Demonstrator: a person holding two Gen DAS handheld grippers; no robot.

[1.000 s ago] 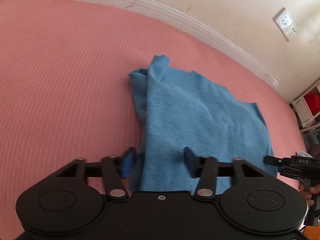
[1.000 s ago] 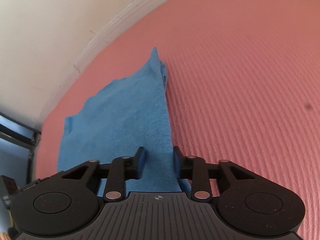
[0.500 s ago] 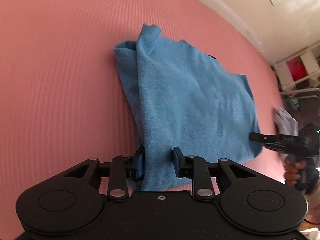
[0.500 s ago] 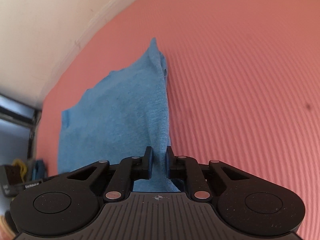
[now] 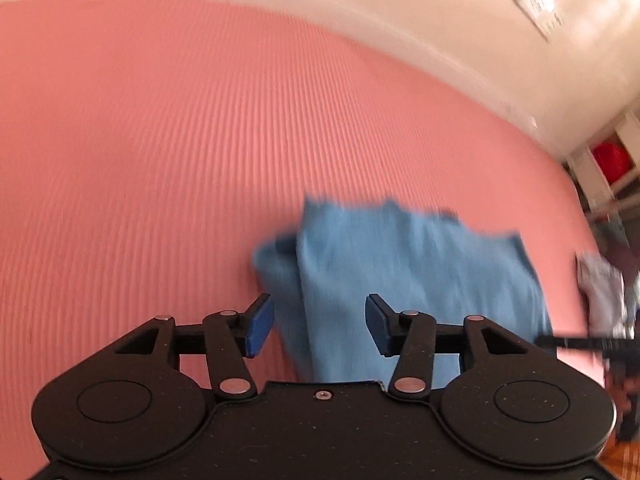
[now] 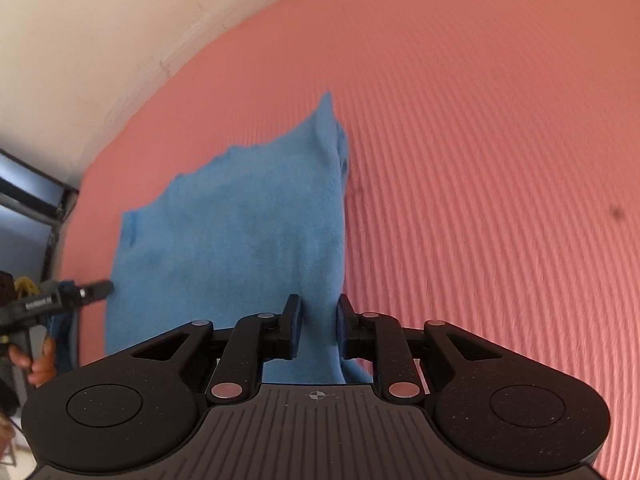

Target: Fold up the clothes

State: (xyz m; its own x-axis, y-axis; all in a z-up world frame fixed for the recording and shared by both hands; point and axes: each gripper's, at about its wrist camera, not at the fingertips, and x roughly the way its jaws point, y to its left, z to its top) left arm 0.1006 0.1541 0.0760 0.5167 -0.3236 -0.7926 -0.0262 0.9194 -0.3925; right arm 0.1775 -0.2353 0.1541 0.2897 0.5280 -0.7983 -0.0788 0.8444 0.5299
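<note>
Left gripper (image 5: 318, 326): jaws spread wide, holding nothing; blue cloth (image 5: 404, 280) lies folded on the pink mat (image 5: 160, 160) just ahead, between the pads. Right gripper (image 6: 318, 330): jaws partly apart, straddling the cloth's right edge; grip uncertain.

Pink ribbed mat against a cream wall

The ribbed pink mat (image 5: 200, 140) fills most of both views and meets a cream wall (image 5: 440, 12) along a pale skirting board (image 5: 460, 68). A white switch plate (image 5: 538, 6) sits on the wall (blurred), with a white shelf unit (image 5: 596, 172) holding something red at the right edge.
</note>
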